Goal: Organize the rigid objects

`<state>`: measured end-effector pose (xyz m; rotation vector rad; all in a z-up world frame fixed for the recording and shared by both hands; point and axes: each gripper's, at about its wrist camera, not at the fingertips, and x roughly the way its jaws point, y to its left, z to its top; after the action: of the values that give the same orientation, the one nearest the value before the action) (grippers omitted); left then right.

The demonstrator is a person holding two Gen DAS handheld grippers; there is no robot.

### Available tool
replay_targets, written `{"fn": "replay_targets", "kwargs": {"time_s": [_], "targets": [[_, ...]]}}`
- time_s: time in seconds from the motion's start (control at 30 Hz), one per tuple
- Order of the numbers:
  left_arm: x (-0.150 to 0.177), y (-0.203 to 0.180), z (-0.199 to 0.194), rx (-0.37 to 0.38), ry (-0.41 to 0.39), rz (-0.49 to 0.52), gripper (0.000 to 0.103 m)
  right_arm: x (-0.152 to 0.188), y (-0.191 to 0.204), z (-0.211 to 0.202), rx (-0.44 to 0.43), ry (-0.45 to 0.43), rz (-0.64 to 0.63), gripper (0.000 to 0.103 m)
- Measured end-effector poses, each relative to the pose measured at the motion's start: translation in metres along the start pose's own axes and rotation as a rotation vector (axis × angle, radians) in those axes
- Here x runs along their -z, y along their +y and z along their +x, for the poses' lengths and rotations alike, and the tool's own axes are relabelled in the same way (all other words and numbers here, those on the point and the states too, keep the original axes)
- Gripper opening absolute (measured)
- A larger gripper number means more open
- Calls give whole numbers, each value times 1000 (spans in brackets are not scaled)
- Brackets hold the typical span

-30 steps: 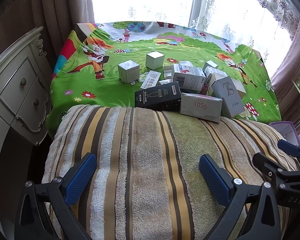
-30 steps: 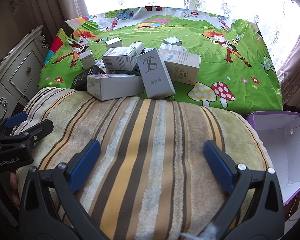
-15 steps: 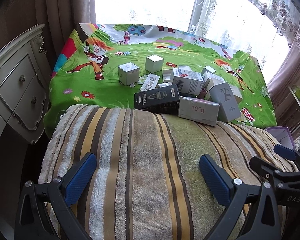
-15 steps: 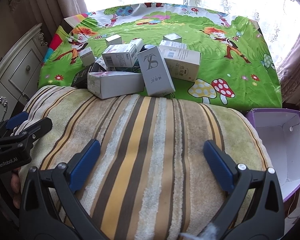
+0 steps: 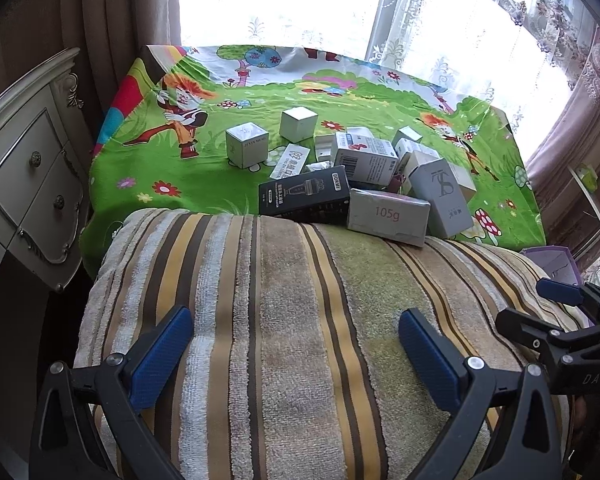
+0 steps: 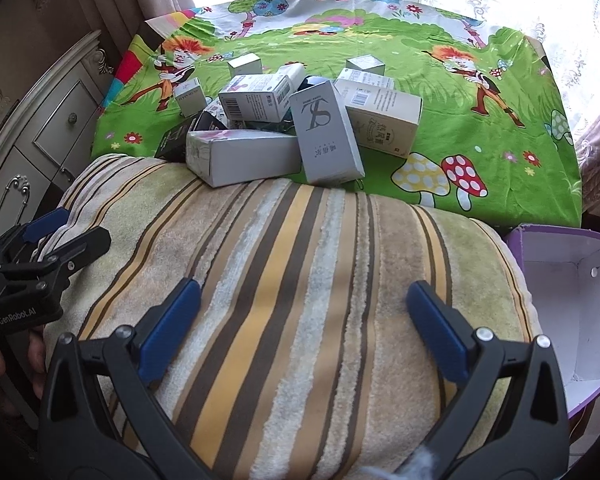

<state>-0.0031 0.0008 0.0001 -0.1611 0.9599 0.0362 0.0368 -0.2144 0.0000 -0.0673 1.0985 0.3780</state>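
Several small cardboard boxes lie heaped on a green cartoon cloth (image 5: pixel 172 176): a black box (image 5: pixel 304 196), a grey "105g" box (image 5: pixel 388 216), a tall grey box with an S logo (image 6: pixel 326 132), a white cube (image 5: pixel 247 145). My left gripper (image 5: pixel 296 354) is open and empty over a striped towel cushion (image 5: pixel 284 312), well short of the boxes. My right gripper (image 6: pixel 304 330) is open and empty over the same cushion (image 6: pixel 300 264). Each gripper shows at the edge of the other's view.
An open purple box with a white inside (image 6: pixel 572 300) stands at the right of the cushion. A cream cabinet with drawers (image 5: pixel 24 184) stands at the left. Curtains and a bright window lie behind the table.
Both grippers have drawn back and risen a little, so the boxes look slightly farther off. Both stay open. No box has moved.
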Motion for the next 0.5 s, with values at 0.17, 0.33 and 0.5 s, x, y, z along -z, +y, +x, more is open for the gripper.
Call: {"fn": "replay_targets", "kwargs": {"time_s": [0.17,0.33,0.5], "targets": [[-2,5,-1,30,6,-18,103,-3,-3,0,-15,22,-10,103],[-7,5,-5,66,16,-11,103,-6,-2,0,-11,25,-27,103],[-30,24,-4,151,41,-103,103,-19,-4,0,-21,14,-37,103]]}}
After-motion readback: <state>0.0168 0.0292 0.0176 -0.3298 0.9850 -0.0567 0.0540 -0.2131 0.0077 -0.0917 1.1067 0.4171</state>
